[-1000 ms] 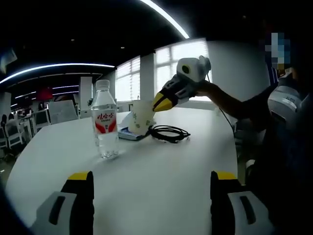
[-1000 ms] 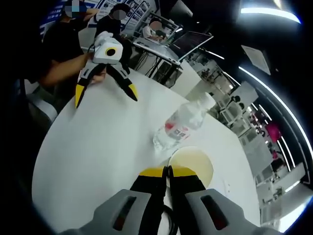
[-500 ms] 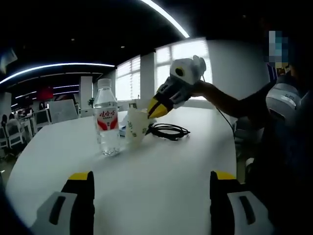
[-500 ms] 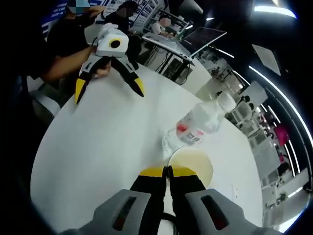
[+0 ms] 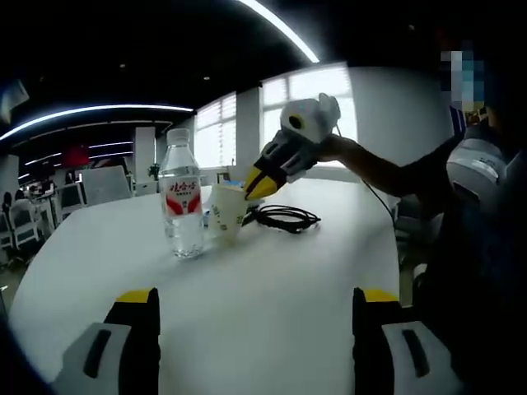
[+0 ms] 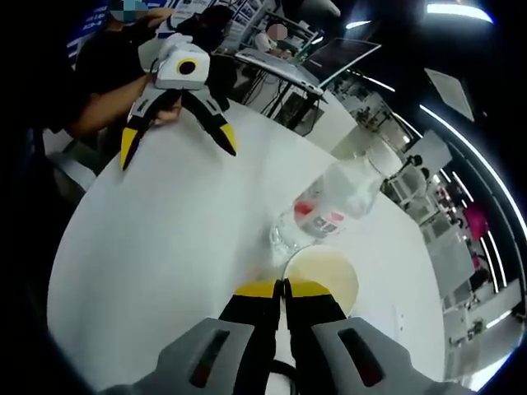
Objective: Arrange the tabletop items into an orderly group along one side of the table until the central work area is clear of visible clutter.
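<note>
Cup (image 5: pixel 227 211) pinched in right gripper (image 5: pixel 257 185), touching bottle (image 5: pixel 182 206).

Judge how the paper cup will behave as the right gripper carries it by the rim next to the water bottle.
The paper cup looks empty in the right gripper view, so probably light. Its thin wall may flex where the right gripper pinches the rim. Standing close to the water bottle, it could tip easily if nudged.

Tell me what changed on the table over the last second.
The right gripper, shut on the rim of the paper cup, carried the cup away from the black cable to a spot next to the water bottle. Bottle, cable and the open left gripper kept their places.
</note>
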Motion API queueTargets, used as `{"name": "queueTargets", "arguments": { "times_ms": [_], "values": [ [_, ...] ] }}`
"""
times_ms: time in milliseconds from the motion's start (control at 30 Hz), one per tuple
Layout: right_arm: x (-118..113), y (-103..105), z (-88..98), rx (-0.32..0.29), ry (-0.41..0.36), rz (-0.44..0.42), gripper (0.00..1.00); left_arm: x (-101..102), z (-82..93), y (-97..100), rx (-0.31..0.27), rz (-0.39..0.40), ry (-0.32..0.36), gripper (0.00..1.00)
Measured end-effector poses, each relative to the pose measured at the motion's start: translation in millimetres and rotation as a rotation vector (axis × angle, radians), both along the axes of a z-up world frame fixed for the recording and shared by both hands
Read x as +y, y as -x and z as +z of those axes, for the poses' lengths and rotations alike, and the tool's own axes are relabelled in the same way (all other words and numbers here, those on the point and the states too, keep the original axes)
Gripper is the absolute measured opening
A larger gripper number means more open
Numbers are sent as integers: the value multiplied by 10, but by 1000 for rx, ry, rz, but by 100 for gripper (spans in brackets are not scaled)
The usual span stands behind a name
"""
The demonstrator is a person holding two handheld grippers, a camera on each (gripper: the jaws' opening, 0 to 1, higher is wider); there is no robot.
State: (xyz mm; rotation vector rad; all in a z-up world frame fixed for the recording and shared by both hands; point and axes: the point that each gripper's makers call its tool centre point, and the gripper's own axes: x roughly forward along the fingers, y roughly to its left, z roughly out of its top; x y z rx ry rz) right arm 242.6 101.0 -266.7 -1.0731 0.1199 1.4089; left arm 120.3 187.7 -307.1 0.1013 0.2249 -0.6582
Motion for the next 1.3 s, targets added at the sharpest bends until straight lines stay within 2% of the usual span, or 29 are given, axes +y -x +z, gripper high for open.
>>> {"name": "queueTargets", "arguments": {
  "times_ms": [367, 867, 1100, 1300],
  "values": [
    [61, -22, 16, 6, -14, -13, 3, 16, -21, 18, 3, 3, 5, 97],
    [130, -109, 27, -25, -40, -38, 4, 55, -38, 59, 3, 10, 9, 96],
    [118, -86, 55, -30, -42, -36, 5, 59, -58, 62, 8, 10, 5, 96],
    [109, -99, 122, -33, -61, -44, 12, 60, -39, 41, 6, 11, 8, 96]
  ]
}}
